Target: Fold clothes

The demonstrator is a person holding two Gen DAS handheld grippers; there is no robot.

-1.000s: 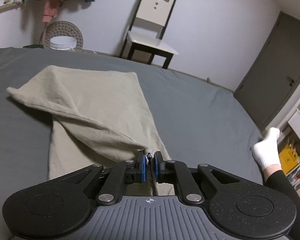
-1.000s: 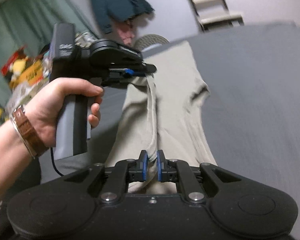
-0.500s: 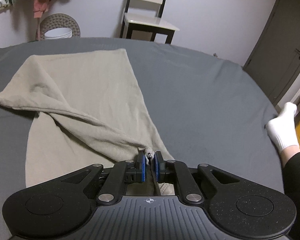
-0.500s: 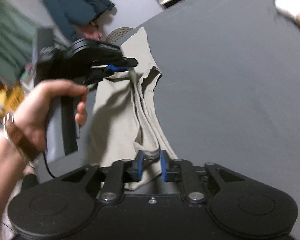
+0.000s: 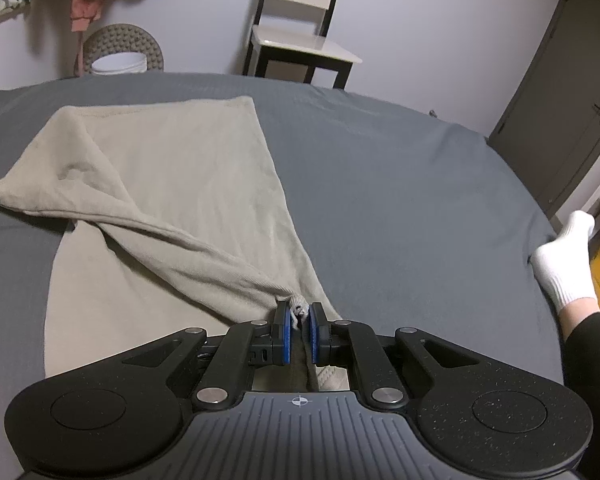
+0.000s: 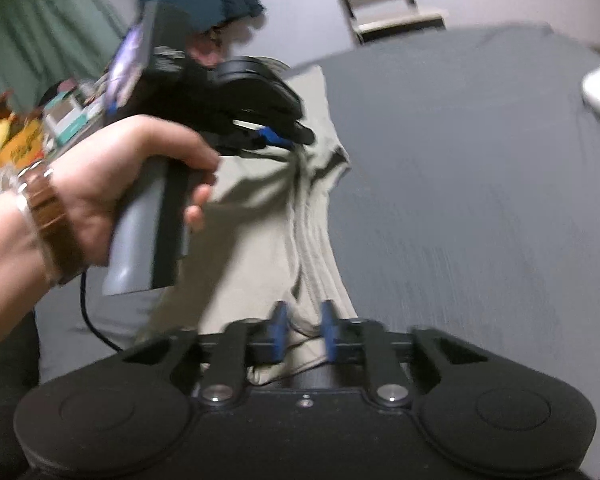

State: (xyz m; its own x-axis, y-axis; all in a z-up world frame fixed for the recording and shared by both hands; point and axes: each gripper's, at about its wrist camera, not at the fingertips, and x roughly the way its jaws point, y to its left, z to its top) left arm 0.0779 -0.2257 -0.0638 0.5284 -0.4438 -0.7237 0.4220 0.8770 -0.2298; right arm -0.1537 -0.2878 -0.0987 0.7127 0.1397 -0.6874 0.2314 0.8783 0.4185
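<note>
A beige garment (image 5: 172, 184) lies on the grey bed (image 5: 400, 200), with one sleeve-like fold drawn diagonally across it. My left gripper (image 5: 299, 316) is shut on the bunched end of that fold near the garment's right edge. In the right wrist view, a hand with a brown watch strap holds the left gripper (image 6: 276, 140) just above the beige garment (image 6: 260, 248). My right gripper (image 6: 303, 330) is open, its blue pads apart. A ridge of the cloth runs loosely between them, and the view is blurred by motion.
A white chair (image 5: 300, 40) and a round basket holding a white bucket (image 5: 120, 60) stand behind the bed. A dark door (image 5: 560, 112) is at the right. A person's foot in a white sock (image 5: 564, 264) rests on the bed's right edge.
My right gripper went from shut on the cloth to open, leaving the cloth loose between its pads. My left gripper kept its hold and carried the fold forward over the garment.
</note>
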